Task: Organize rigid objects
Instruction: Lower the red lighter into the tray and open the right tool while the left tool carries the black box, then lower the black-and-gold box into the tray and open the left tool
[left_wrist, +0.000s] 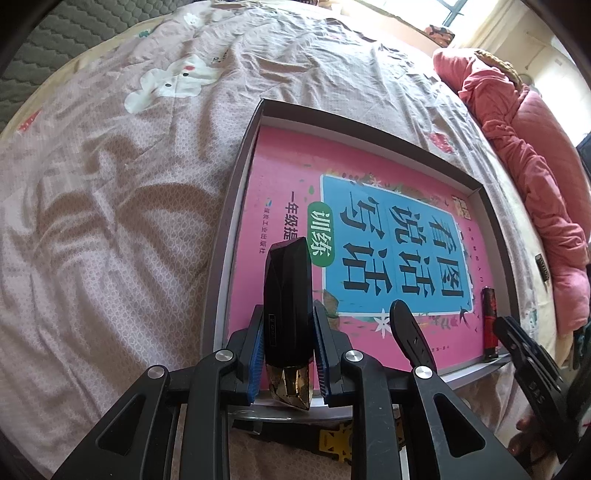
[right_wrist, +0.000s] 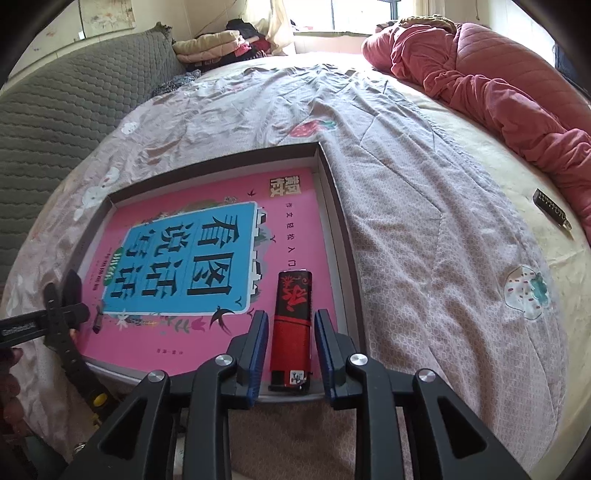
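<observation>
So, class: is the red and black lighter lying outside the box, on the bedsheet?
No: the red and black lighter lies inside the box, on the pink book, between the right gripper's fingers.

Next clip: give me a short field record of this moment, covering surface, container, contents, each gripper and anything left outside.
surface: bed quilt
container: shallow box
contents: pink book; red-and-black lighter
left gripper: jaws shut on black-and-gold faceted object
right gripper: jaws flank the lighter, gaps both sides
outside: small dark tag on bed

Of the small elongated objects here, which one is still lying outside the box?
The small dark tag lies on the bedding near the red quilt, while the red lighter is in the box and the black faceted case is held.
</observation>
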